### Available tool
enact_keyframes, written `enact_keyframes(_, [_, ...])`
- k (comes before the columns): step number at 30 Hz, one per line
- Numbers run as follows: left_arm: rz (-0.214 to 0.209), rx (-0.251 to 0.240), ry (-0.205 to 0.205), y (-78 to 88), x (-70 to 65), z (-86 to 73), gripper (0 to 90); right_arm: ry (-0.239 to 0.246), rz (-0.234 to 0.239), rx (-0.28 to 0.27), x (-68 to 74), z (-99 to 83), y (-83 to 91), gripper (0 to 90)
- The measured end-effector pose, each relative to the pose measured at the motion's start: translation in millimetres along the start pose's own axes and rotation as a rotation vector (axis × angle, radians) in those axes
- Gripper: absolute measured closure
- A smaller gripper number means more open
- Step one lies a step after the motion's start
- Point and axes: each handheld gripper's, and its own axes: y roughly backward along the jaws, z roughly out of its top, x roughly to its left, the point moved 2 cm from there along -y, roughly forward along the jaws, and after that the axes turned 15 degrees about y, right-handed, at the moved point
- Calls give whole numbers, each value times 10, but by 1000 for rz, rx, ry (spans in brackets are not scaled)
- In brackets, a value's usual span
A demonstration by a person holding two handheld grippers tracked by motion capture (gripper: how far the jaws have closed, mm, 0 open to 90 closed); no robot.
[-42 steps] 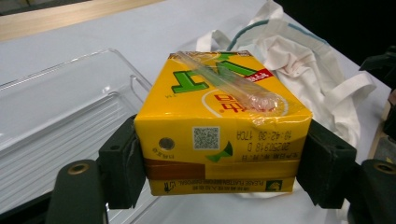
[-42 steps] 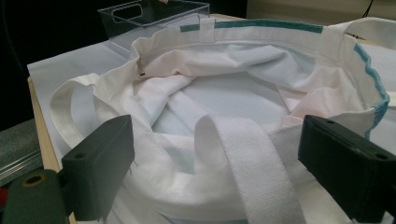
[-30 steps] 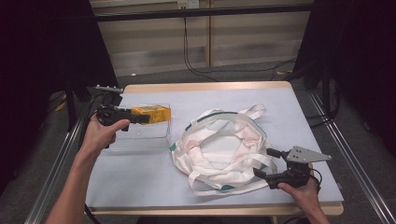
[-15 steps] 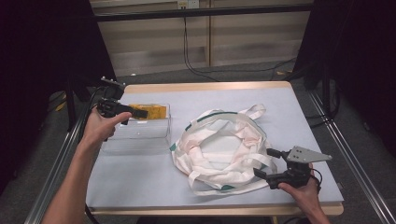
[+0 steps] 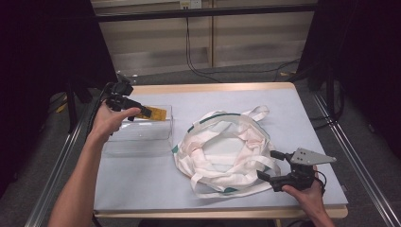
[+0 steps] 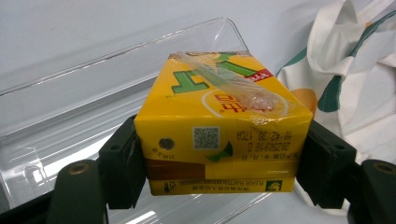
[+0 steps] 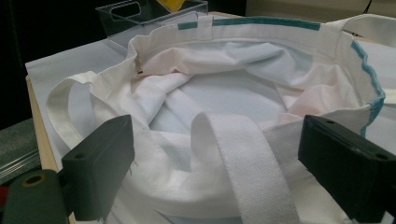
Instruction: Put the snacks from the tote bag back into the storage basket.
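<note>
Your left gripper point(image 6: 224, 186) has its jaws clamped on the two sides of the yellow drink carton point(image 6: 219, 135), and the carton is lifted just above the clear plastic bin point(image 5: 142, 137) instead of sitting in it. So the pick looks done to me; what's left is carrying it across to the white tote bag point(image 5: 227, 151), which lies beside the bin with its mouth spread open, and dropping it in. Your right gripper point(image 5: 274, 168) sits at the bag's edge farthest from the bin, jaws spread, nothing pinched, with a strap point(image 7: 252, 172) and the rim lying between them untouched. The left gripper view gives you the straw taped on the carton and the pads' contact, which the high view can't resolve. The right gripper view looks straight into the bag: nothing in there yet, as far as I can see.
</note>
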Motion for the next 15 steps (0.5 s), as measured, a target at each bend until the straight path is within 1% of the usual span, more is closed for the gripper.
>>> enact_keyframes(1, [4, 4, 5, -11, -18, 15, 275, 2, -2, -2, 1, 1, 2, 107])
enact_keyframes(2, [6, 14, -2, -18, -28, 27, 275, 4, -2, -4, 0, 1, 5, 107])
enact_keyframes(4, [14, 11, 15, -51, -61, 50, 275, -1, -4, -3, 0, 1, 12, 107])
enact_keyframes(6, [5, 21, 18, -68, -71, 76, 275, -1, -2, -3, -4, -1, 14, 108])
enact_keyframes(7, [9, 21, 28, -76, -81, 87, 275, -1, -3, -3, -5, -2, 16, 107])
enact_keyframes(9, [36, 33, 36, -100, -90, 115, 274, -2, -3, -3, -4, -2, 17, 107])
enact_keyframes(10, [33, 42, 44, -110, -94, 129, 274, -2, -2, -4, -4, -2, 18, 107])
enact_keyframes(11, [40, 41, 59, -126, -103, 142, 274, 0, -3, -5, -5, -2, 18, 107])
enact_keyframes(13, [48, 64, 50, -136, -98, 170, 274, 0, -3, -4, -5, -4, 18, 107])
enact_keyframes(14, [48, 69, 57, -144, -100, 181, 275, -1, -2, -4, -5, -4, 19, 107])
enact_keyframes(15, [58, 69, 54, -156, -96, 188, 274, -2, -1, -4, -5, -5, 20, 107])
